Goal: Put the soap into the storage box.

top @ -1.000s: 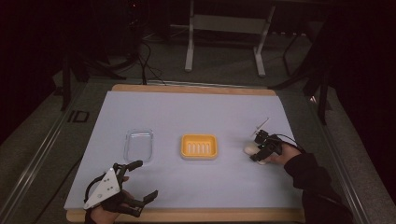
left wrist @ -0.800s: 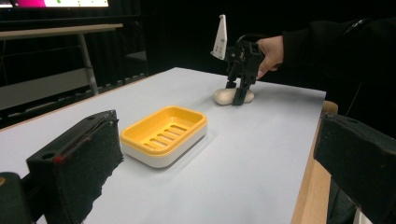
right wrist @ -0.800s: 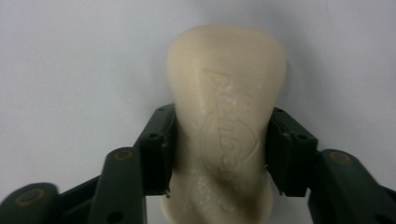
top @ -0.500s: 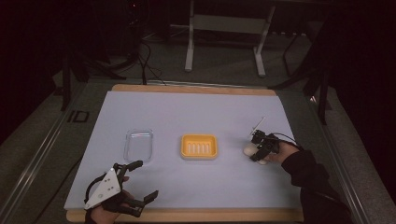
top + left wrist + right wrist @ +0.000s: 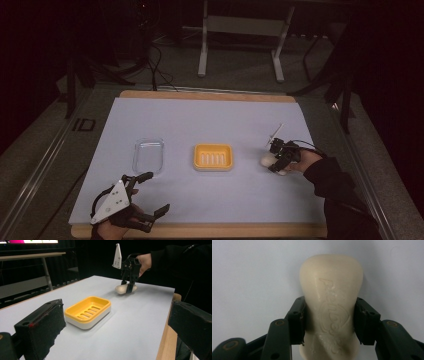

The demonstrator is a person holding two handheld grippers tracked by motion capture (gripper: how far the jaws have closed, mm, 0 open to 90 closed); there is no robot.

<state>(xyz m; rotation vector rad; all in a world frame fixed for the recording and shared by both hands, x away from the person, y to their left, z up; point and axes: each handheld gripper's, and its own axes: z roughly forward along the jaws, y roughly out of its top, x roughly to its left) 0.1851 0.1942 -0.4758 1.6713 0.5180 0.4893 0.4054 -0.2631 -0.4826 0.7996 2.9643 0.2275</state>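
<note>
A cream soap bar (image 5: 332, 290) with raised lettering lies on the white table at the right (image 5: 267, 160). My right gripper (image 5: 329, 320) is shut on the soap bar, one black pad pressed to each long side. In the high view that gripper (image 5: 276, 162) points down at the soap, held by a hand in a dark sleeve. A yellow slotted soap dish (image 5: 213, 157) sits empty at the table's middle, left of the soap. My left gripper (image 5: 157, 192) rests open near the front left edge, its jaws wide apart and holding nothing.
A clear plastic tray (image 5: 148, 155) lies left of the yellow dish. The wooden table edge (image 5: 200, 230) runs along the front. Beyond the table stand a metal frame (image 5: 240, 45) and cables on a dark floor.
</note>
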